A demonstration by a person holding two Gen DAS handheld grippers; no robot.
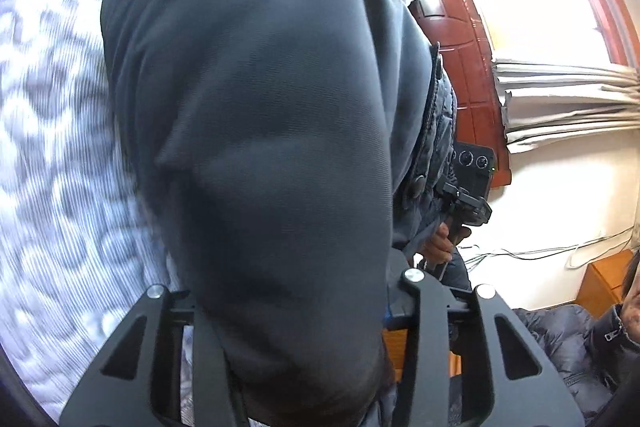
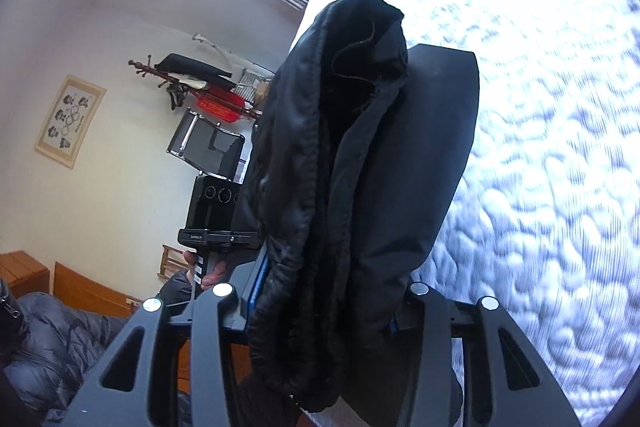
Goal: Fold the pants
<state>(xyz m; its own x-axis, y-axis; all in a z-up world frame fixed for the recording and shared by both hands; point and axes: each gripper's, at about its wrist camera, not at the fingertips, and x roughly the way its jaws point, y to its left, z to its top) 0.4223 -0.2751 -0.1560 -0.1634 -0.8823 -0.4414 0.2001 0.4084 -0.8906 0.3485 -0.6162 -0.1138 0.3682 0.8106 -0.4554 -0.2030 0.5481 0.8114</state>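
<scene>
1. Our bed, quilted white, waits below as the folding surface.
2. The dark pants hang lifted above it, so we can lay them flat.
3. Our left gripper and right gripper each have jaws clamped on cloth.

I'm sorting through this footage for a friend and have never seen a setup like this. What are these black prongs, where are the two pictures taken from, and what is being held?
No robot here: a person holds a two-finger gripper in each hand, with a wide-angle camera on each looking along its fingers. One picture is from the left gripper, the other from the right gripper. Each is closed on dark pants, lifted above a bed with a blue-and-white patterned quilt. The right one grips the bunched waistband. Each camera also glimpses the other handheld unit.
</scene>
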